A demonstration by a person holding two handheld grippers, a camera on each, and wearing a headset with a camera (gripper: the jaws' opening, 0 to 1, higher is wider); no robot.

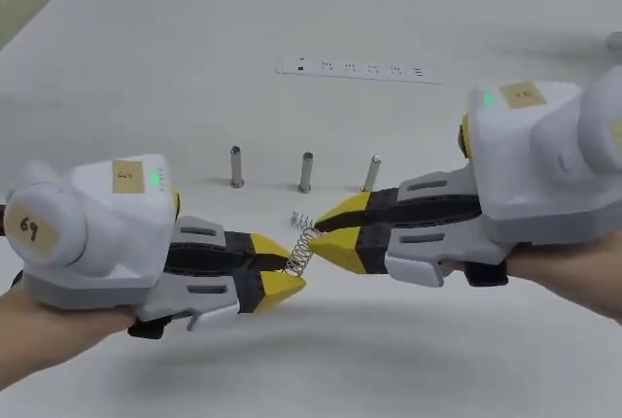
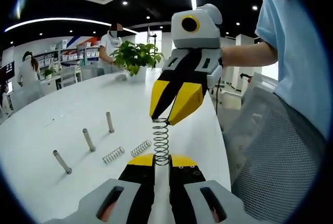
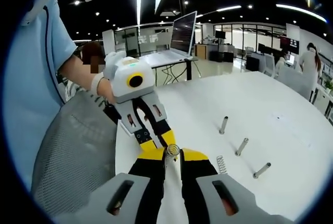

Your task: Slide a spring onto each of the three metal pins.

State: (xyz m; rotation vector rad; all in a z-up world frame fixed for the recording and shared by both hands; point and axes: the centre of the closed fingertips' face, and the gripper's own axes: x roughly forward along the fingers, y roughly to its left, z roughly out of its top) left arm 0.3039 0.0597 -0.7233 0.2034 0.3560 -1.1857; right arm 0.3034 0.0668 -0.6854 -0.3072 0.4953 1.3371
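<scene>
White worktable [image 1: 146, 49], with a long white power strip [image 1: 355, 69] at its far side.

Head view: left gripper [image 1: 294, 270] is held level and points right, its housing marked "69". Right gripper [image 1: 313, 231] is held level and points left. Both carry tan stickers, unreadable. Coiled steel spring [image 1: 303, 249] spans the two, each pair of jaws pinched on one end. Three metal pins [image 1: 306, 172] stand just behind.

Left gripper view: two loose springs [image 2: 126, 151] lie beside the pins.

Right gripper view: the held spring's ring end sits between the nearly closed tips.
</scene>
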